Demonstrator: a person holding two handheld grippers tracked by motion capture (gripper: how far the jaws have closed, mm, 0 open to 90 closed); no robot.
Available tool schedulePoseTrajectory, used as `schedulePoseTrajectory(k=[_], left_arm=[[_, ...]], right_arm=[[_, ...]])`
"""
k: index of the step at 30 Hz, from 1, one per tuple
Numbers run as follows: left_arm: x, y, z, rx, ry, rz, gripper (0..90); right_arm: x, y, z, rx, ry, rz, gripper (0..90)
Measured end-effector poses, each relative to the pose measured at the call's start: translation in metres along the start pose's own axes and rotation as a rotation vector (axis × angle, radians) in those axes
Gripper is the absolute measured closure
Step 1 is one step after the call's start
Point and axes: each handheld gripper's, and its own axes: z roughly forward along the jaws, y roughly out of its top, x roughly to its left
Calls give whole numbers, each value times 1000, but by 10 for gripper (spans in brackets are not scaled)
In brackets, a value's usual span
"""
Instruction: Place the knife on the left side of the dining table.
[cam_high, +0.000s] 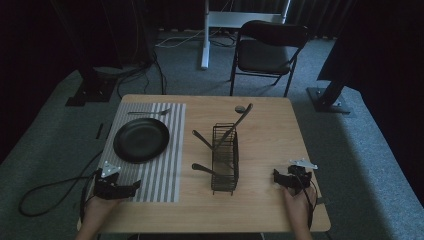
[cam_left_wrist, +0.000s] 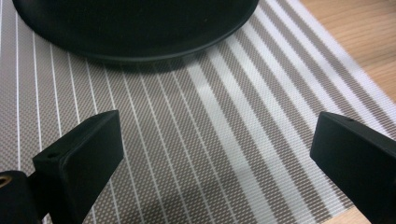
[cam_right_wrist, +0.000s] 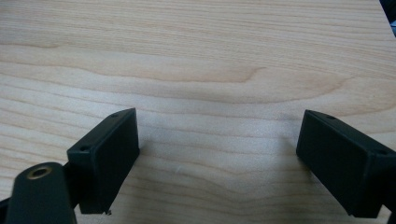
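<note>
We hold both grippers low at the near edge of the table (cam_high: 260, 107), nothing yet picked up. Our left gripper (cam_high: 134, 187) sits on the near end of the striped mat (cam_high: 165, 170), jaws wide and empty, aimed toward the black plate (cam_high: 141, 139) in the middle of the mat. Our right gripper (cam_high: 276, 176) rests near the near right corner, jaws also wide and empty over bare wood.

We judge this to be the start: the wire rack (cam_high: 224, 160) stands mid-table with dark utensils (cam_high: 240, 121) leaning out of it, one more utensil (cam_high: 150, 113) already lies at the far end of the mat, and the setting beside the plate looks unfinished. The next move likely calls for our right gripper to swing left toward the rack and close on a handle (cam_high: 204, 170) jutting from its near left side, narrow enough to need a careful line-up.

The left gripper view shows the plate's rim (cam_left_wrist: 140, 53) and the mat's weave (cam_left_wrist: 224, 140) close up. The right gripper view gives plain wood grain (cam_right_wrist: 196, 60), so the rack lies off its line. The high view alone shows the layout.
</note>
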Motion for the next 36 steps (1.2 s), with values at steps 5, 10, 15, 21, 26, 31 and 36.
schedulePoseTrajectory(k=[5,10,15,21,26,31,36], left_arm=[[-5,10,-2,-6,-5,21,30],[-10,19,-3,-21,-20,42,29],[-15,30,-4,-34,-38,52,29],[-21,42,-6,-47,-59,79,29],[-25,54,-8,-60,-71,100,30],[-30,64,-10,-78,-93,113,30],[-36,72,-11,-88,-102,131,30]], right_arm=[[0,0,0,0,0,0,122],[0,0,0,0,0,0,122],[0,0,0,0,0,-2,122],[0,0,0,-1,0,-1,122],[0,0,0,-1,0,-2,122],[0,0,0,-1,0,-2,122],[0,0,0,-1,0,-2,122]])
